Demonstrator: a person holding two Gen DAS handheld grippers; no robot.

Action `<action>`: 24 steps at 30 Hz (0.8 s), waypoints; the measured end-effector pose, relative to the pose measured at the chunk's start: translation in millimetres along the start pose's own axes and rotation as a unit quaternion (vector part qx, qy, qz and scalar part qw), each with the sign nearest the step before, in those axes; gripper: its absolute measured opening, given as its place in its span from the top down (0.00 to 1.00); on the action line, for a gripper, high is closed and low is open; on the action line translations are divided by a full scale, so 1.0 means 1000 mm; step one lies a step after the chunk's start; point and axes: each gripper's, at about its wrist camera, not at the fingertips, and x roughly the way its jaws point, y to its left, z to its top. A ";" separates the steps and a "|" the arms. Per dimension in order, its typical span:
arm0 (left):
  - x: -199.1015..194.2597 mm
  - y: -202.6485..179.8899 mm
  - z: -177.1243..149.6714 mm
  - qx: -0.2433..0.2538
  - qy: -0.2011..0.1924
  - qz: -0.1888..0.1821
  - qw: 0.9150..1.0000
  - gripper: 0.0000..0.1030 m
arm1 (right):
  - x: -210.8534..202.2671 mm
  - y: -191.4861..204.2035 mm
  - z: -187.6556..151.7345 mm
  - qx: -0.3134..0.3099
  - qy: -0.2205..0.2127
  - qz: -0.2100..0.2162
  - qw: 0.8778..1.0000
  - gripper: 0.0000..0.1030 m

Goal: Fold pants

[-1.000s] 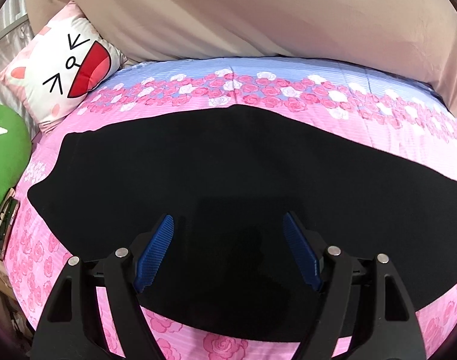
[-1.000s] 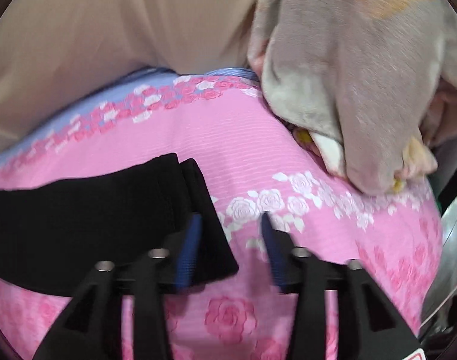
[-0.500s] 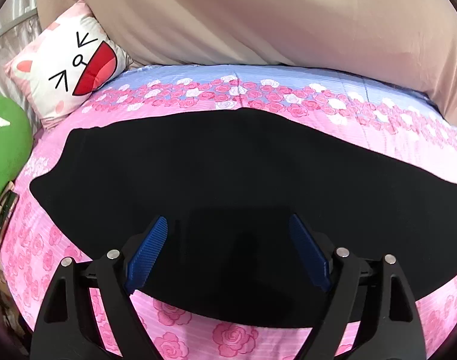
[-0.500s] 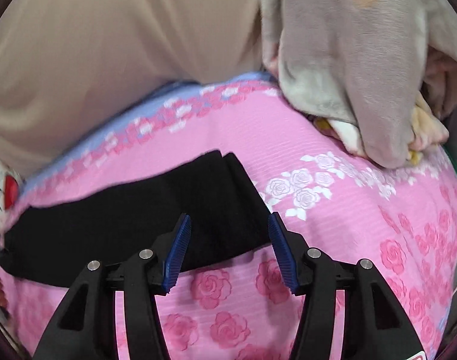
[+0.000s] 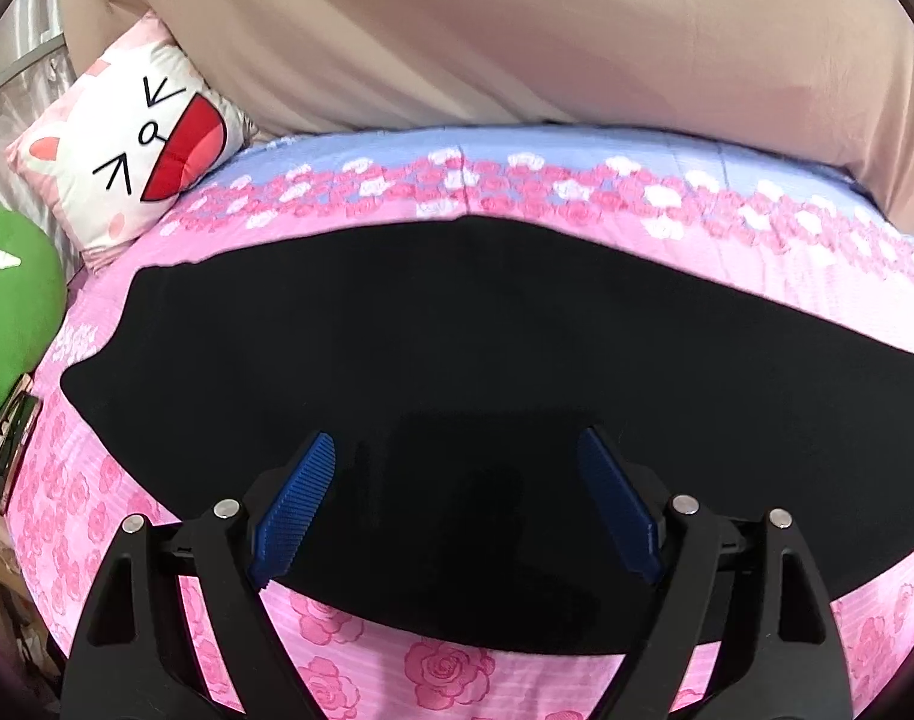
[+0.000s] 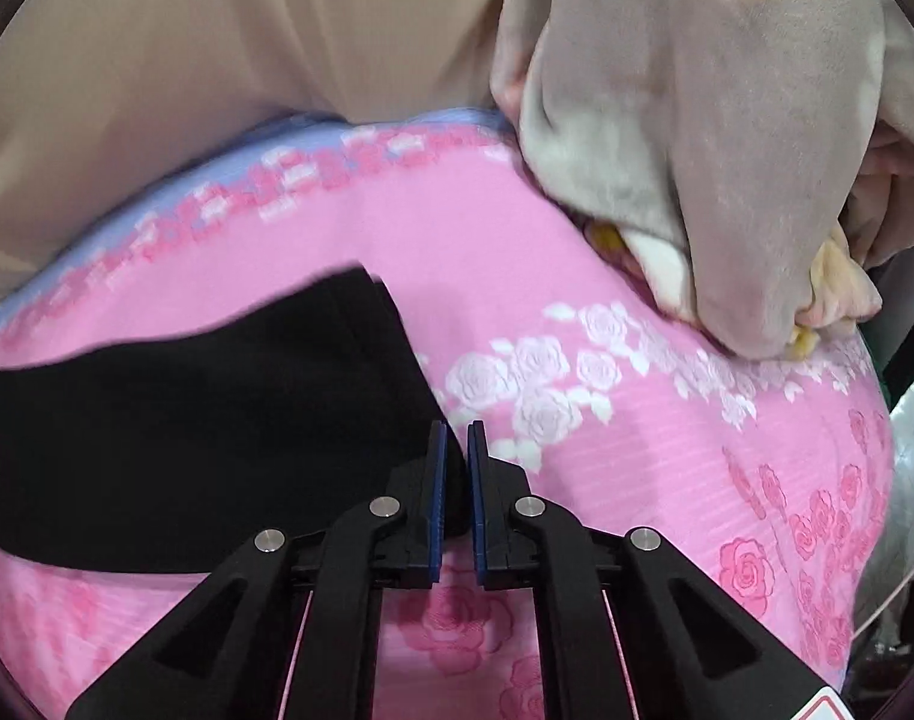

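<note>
Black pants point(image 5: 457, 360) lie flat across a pink rose-print bed point(image 5: 450, 669). My left gripper point(image 5: 457, 456) hangs open above their wide middle part, near the front edge, holding nothing. In the right wrist view the pants' narrow end point(image 6: 216, 420) lies at the left. My right gripper point(image 6: 455, 438) is shut on the near corner of that end, with black cloth between the blue pads point(image 6: 437, 480).
A white cat-face pillow point(image 5: 132, 138) and a green plush point(image 5: 12, 312) sit at the bed's left end. A phone point(image 5: 12, 438) lies at the left edge. A beige curtain point(image 5: 517, 30) hangs behind. A grey blanket heap point(image 6: 727, 150) sits at the right end.
My right gripper has closed from open onto the corner of the pants' end. My left gripper stays open and the view has shifted only slightly.
</note>
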 end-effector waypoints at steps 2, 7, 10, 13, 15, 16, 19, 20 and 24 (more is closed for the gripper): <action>0.001 -0.001 -0.001 -0.001 0.003 -0.005 1.000 0.21 | -0.019 -0.003 0.008 0.023 -0.021 -0.004 1.000 0.57; -0.001 0.000 -0.005 -0.002 0.000 -0.011 1.000 0.21 | -0.008 -0.004 -0.002 0.057 0.009 0.043 0.997 0.45; -0.003 0.005 -0.006 -0.002 -0.002 -0.013 1.000 0.21 | 0.014 0.003 -0.013 0.058 0.035 0.049 0.997 0.44; -0.004 0.014 -0.008 -0.006 -0.002 -0.016 1.000 0.21 | 0.014 0.011 -0.009 0.057 0.041 0.062 0.996 0.82; -0.005 0.024 -0.008 -0.016 -0.006 -0.018 1.000 0.21 | 0.002 0.026 0.000 0.058 0.023 0.060 0.996 0.83; -0.006 0.029 -0.008 -0.020 -0.007 -0.019 1.000 0.21 | -0.006 0.038 0.004 0.048 0.013 0.066 0.997 0.83; -0.006 0.046 -0.009 -0.033 -0.012 -0.020 0.999 0.21 | -0.041 0.095 0.018 0.014 -0.024 0.130 0.991 0.83; -0.005 0.052 -0.009 -0.036 -0.012 -0.022 0.999 0.21 | -0.053 0.122 0.021 -0.006 -0.035 0.147 0.988 0.83; -0.002 0.079 -0.012 -0.053 -0.015 -0.028 0.998 0.21 | -0.073 0.230 0.022 -0.071 -0.042 0.232 0.969 0.82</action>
